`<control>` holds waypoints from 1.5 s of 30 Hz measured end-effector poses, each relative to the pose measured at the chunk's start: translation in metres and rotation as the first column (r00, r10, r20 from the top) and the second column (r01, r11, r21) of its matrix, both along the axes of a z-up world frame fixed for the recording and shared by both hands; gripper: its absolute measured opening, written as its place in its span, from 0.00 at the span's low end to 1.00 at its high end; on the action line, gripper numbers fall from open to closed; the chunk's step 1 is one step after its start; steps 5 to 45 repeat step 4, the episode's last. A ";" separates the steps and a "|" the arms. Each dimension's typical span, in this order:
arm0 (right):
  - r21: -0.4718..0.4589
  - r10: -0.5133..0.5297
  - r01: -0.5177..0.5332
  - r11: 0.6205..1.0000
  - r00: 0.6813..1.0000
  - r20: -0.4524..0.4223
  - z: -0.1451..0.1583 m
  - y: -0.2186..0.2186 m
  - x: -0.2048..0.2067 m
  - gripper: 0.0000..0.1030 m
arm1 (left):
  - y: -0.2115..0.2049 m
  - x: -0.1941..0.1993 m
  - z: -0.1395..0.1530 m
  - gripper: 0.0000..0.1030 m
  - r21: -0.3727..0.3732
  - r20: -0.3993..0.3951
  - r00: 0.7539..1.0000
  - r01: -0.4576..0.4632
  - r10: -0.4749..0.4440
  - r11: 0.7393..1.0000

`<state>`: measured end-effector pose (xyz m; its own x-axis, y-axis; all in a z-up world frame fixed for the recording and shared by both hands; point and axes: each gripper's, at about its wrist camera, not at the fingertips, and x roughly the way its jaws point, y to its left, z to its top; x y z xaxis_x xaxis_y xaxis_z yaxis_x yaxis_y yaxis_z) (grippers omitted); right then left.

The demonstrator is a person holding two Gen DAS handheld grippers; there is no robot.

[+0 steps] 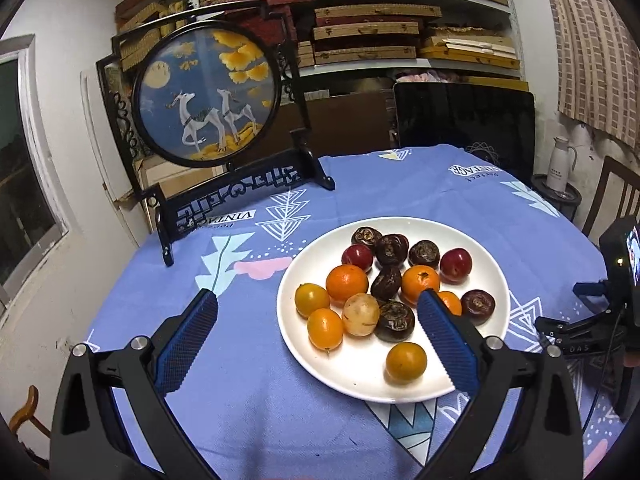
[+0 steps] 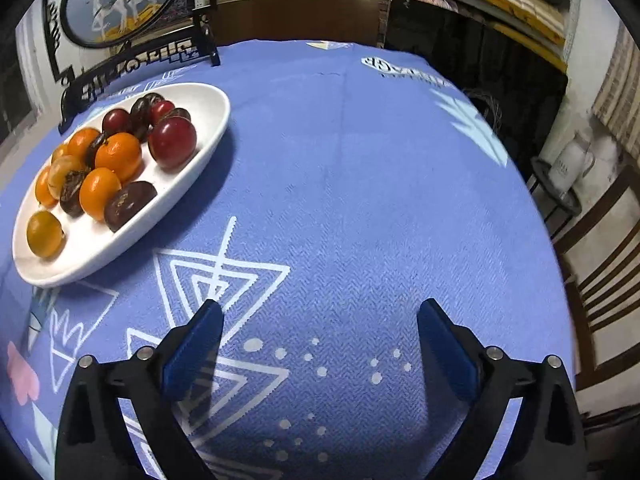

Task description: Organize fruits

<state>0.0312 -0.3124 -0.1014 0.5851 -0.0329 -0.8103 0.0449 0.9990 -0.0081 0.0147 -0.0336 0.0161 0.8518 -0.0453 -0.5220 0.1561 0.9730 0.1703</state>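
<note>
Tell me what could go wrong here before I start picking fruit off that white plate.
1. The fruits are packed touching on the white plate; closing the left gripper on one orange could nudge its neighbours.
2. The lone yellow-orange fruit lies near the plate's front rim and might roll off onto the tablecloth if bumped.
3. The dark wrinkled fruits look soft, so a hard squeeze may crush them.

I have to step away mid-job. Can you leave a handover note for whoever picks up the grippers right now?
Left hand-held gripper: open, empty, hovering at the near-left edge of the white plate.
Right hand-held gripper: open, empty, over bare tablecloth, right of the plate.
All the fruit is mixed on the plate: oranges, red plums, dark water chestnuts.
Done: nothing sorted. Left: everything.
</note>
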 end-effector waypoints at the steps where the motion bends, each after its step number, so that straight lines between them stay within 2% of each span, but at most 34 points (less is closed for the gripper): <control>1: 0.010 0.000 0.000 1.000 1.000 -0.001 -0.001 -0.001 0.000 0.97 | 0.002 0.000 0.000 0.95 -0.007 -0.002 1.000 0.000 0.000 1.000; 45: 0.000 0.000 0.000 1.000 1.000 0.001 -0.001 0.001 -0.001 0.97 | 0.004 -0.001 0.000 0.95 -0.013 -0.003 1.000 0.001 -0.001 1.000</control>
